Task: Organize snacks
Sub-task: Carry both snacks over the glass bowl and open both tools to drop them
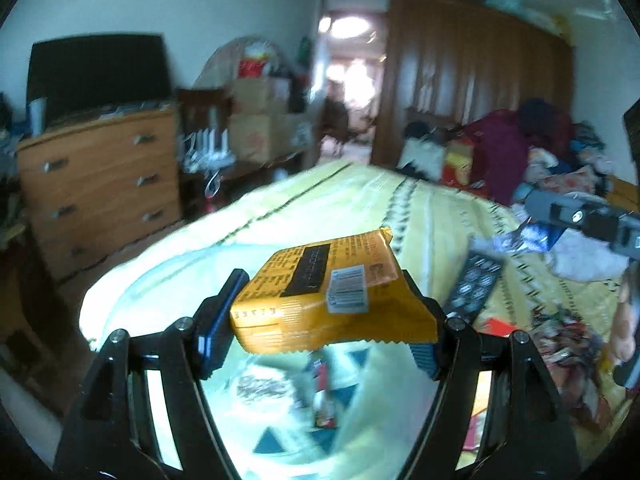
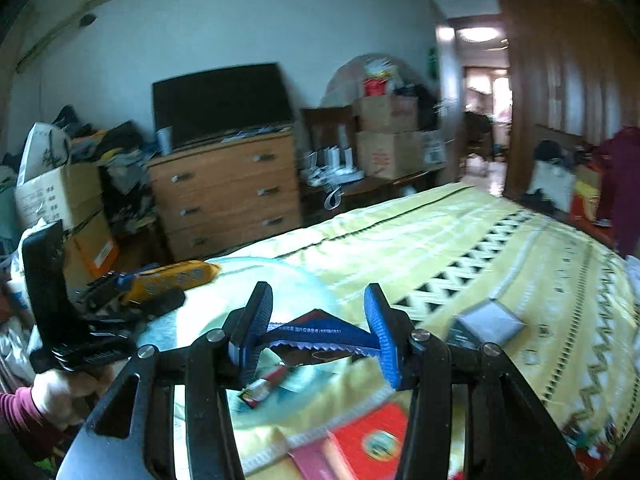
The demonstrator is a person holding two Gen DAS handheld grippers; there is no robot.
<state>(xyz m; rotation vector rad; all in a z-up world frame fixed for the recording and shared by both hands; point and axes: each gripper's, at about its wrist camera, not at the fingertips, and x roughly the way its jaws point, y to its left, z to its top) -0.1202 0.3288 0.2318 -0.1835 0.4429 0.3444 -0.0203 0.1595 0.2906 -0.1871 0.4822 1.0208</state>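
The left gripper (image 1: 320, 308) is clamped on an orange snack packet (image 1: 320, 292) held above the yellow bedspread (image 1: 420, 208), while the right gripper (image 2: 318, 332) is clamped on a dark blue snack packet (image 2: 320, 334) above the same bedspread, near a red packet (image 2: 372, 440).

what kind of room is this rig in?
Almost certainly a lived-in bedroom in a home. A bed with a yellow patterned bedspread fills the foreground, a wooden chest of drawers with a dark TV on it stands against the wall, and a tall wooden wardrobe flanks the doorway.
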